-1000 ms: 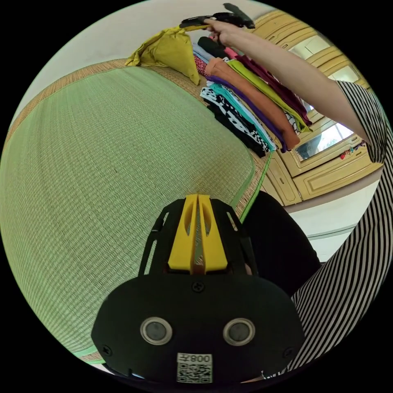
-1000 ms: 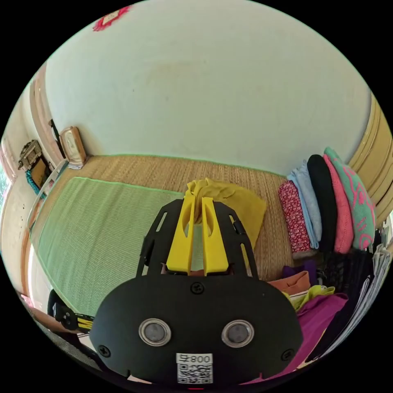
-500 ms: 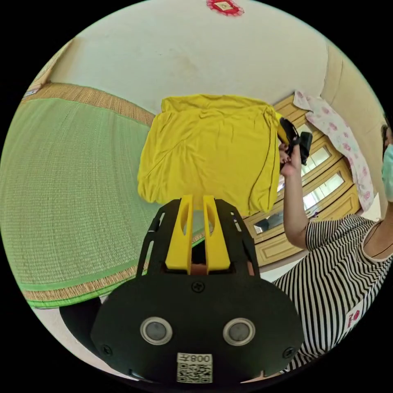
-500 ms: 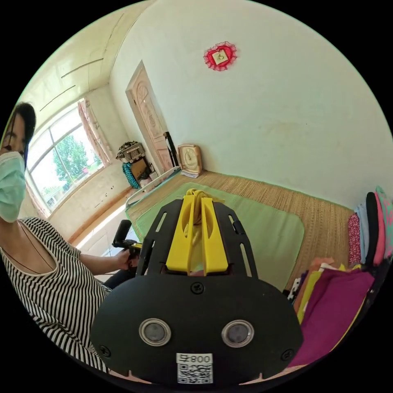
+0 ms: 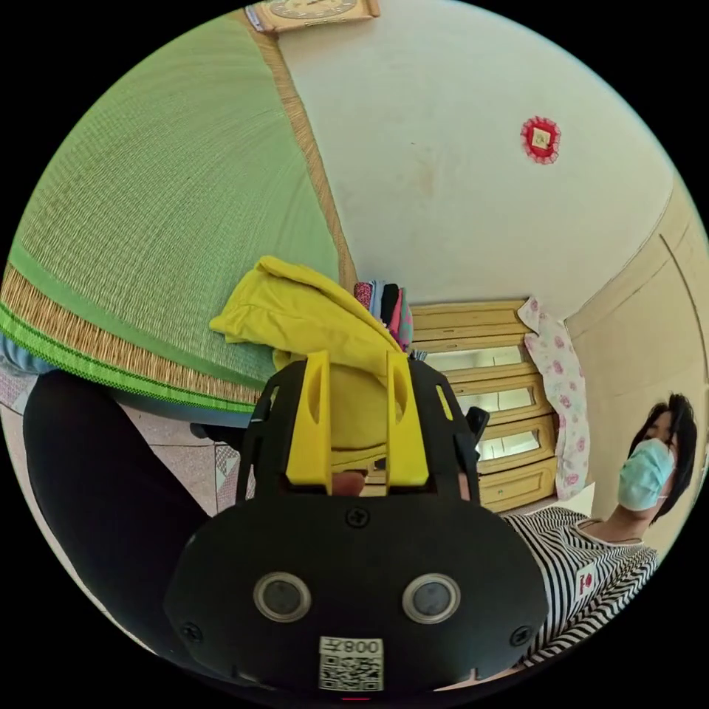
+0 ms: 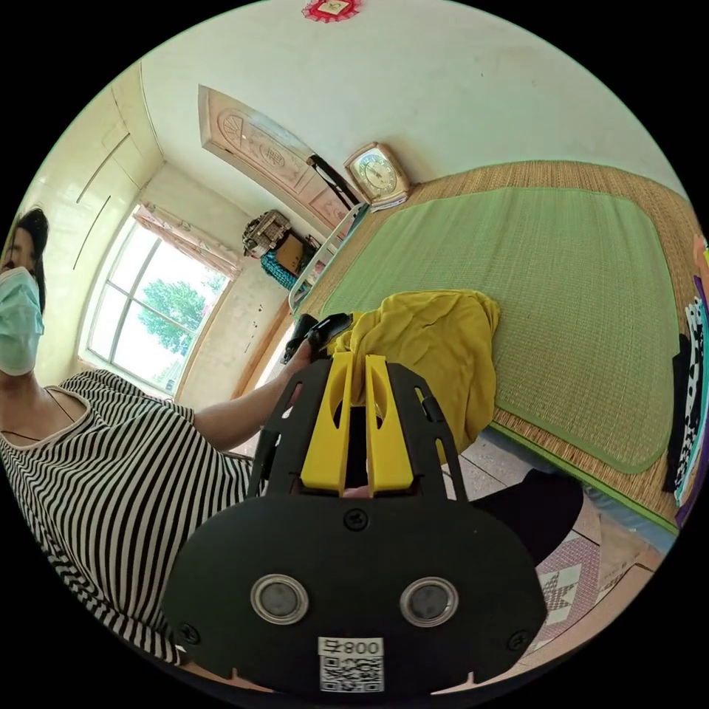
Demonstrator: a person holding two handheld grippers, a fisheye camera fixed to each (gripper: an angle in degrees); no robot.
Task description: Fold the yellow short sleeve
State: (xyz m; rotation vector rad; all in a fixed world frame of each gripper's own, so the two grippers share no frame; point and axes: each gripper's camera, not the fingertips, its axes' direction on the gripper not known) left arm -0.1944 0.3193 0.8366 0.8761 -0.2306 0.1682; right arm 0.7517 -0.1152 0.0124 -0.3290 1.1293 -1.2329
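Yellow short sleeve hangs bunched from the right gripper, whose jaws are closed on it; the left gripper, jaws parted, has cloth between them, grip unclear.

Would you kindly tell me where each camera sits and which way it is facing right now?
Left gripper view: rides on the left gripper, jaws apart with the yellow shirt between them; faces the green mat, wall and cabinet; the person's striped top and dark leg show.
Right gripper view: rides on the right gripper, jaws nearly closed at the shirt; faces the mat, clock and window; an arm and striped top show.
Shared: shirt, mat, person, clock.
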